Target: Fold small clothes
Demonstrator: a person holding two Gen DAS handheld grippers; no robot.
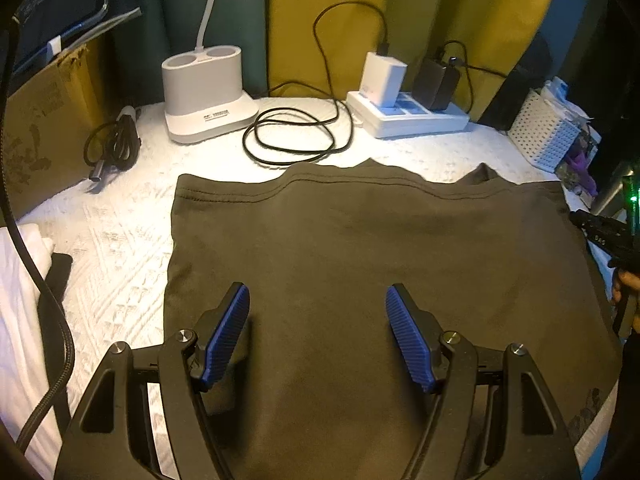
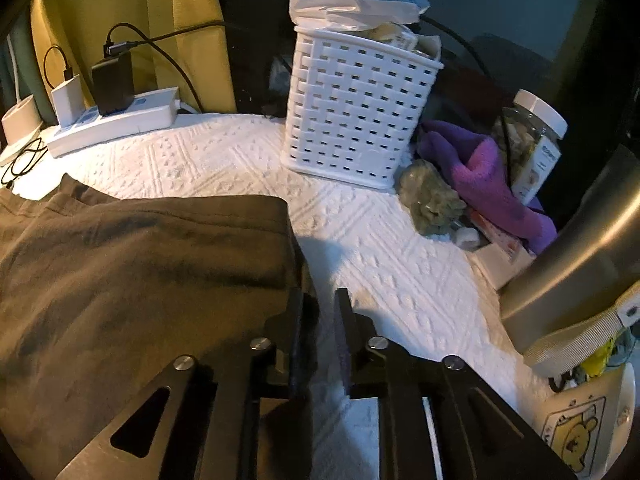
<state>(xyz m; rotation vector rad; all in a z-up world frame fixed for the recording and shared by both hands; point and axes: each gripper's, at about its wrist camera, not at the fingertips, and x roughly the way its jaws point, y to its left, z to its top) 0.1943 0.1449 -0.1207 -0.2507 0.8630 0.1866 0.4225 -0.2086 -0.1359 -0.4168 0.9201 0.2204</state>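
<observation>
A dark brown garment [image 1: 360, 248] lies flat on the white textured cloth [image 1: 120, 248], its stitched hem toward the back. My left gripper [image 1: 318, 300] is open wide and empty, just above the garment's near middle. In the right wrist view the garment [image 2: 140, 260] fills the left side. My right gripper [image 2: 320, 300] stands at the garment's right edge with a narrow gap between its jaws, holding nothing. It also shows at the right edge of the left wrist view [image 1: 600, 232].
At the back stand a white charging stand [image 1: 208, 92], a coiled black cable [image 1: 296, 136] and a power strip [image 1: 408, 116] with adapters. A white basket [image 2: 352, 108], purple cloth [image 2: 488, 176], jar [image 2: 532, 144] and mug [image 2: 580, 428] crowd the right. A cardboard box [image 1: 44, 120] is left.
</observation>
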